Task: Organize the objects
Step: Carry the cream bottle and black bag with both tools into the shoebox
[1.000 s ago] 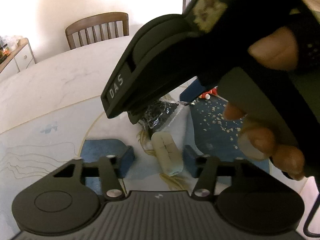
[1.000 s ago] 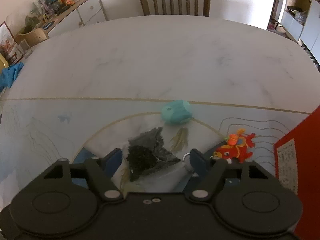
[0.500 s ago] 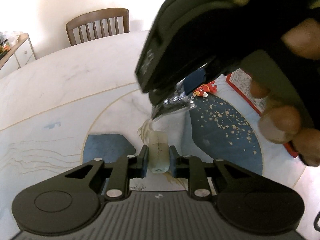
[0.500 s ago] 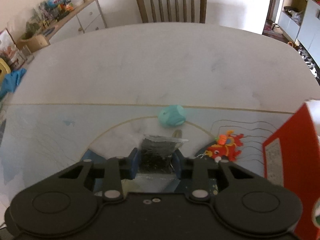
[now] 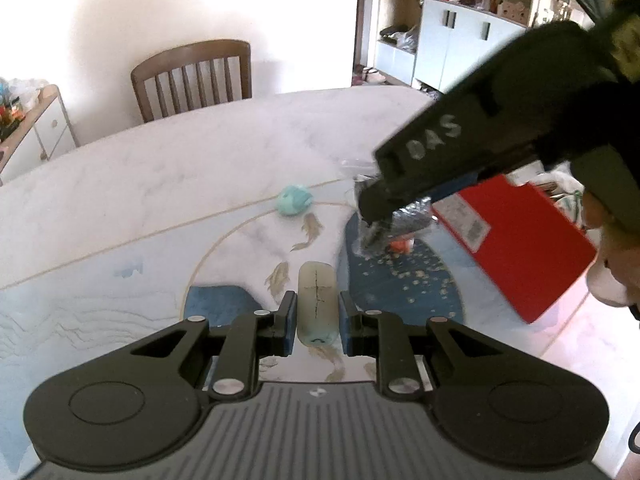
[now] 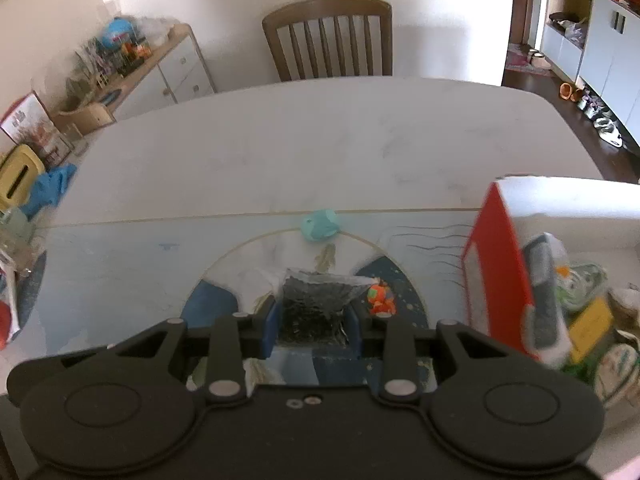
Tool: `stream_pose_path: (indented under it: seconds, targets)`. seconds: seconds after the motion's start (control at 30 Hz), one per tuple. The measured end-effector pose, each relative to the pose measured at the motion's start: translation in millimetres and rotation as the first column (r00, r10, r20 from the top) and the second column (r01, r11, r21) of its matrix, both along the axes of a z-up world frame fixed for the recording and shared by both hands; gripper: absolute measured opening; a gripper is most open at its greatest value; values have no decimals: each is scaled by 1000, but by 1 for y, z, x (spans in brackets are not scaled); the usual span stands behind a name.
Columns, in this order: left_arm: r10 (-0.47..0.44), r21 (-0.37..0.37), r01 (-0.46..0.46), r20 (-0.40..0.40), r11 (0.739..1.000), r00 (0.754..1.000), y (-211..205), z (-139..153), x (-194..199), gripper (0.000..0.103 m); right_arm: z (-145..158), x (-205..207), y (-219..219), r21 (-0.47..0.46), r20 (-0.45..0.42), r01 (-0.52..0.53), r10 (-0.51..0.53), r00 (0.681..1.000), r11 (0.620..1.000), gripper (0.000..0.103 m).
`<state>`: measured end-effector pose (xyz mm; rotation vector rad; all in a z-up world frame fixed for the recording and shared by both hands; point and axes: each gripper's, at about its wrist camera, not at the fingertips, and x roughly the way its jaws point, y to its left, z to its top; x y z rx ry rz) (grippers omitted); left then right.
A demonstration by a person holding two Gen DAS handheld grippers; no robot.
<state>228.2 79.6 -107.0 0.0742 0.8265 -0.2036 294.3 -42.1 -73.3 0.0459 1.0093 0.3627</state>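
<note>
My left gripper [image 5: 318, 322] is shut on a pale, translucent cylinder [image 5: 317, 306] with a dark cross mark, held above the patterned mat [image 5: 120, 280]. My right gripper [image 6: 313, 322] is shut on a clear plastic bag of dark bits [image 6: 316, 300], lifted off the mat [image 6: 120, 260]. In the left wrist view the right gripper [image 5: 370, 236] hangs at upper right with the bag [image 5: 404, 222] under it, a person's hand [image 5: 612, 272] around its handle. A small teal toy [image 5: 294, 200] [image 6: 320, 225] lies at the mat's far edge. An orange-red figure [image 6: 380, 300] [image 5: 400, 245] lies near the bag.
A red box [image 6: 500, 272] [image 5: 520, 240] holding several items stands at the right of the table [image 6: 320, 140]. A wooden chair [image 6: 328, 36] [image 5: 192, 76] stands behind the table. A sideboard [image 6: 160, 68] with clutter lines the left wall; a blue cloth [image 6: 48, 190] lies at the table's left edge.
Both grippers closed, the left on the cylinder and the right on the bag, then rose from the mat. The right gripper has carried the bag to the right, toward the red box.
</note>
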Motion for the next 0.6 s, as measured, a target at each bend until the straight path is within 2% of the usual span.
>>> stream_pose_path:
  seconds: [0.23, 0.6]
  targets:
    - [-57, 9, 57, 49, 998, 997, -12, 40, -21, 21, 20, -29, -37, 55, 12, 34, -35, 999, 998, 32]
    - [-119, -19, 121, 61, 992, 991, -51, 75, -27, 21, 44, -64, -102, 96, 61, 90, -96, 993, 991, 32]
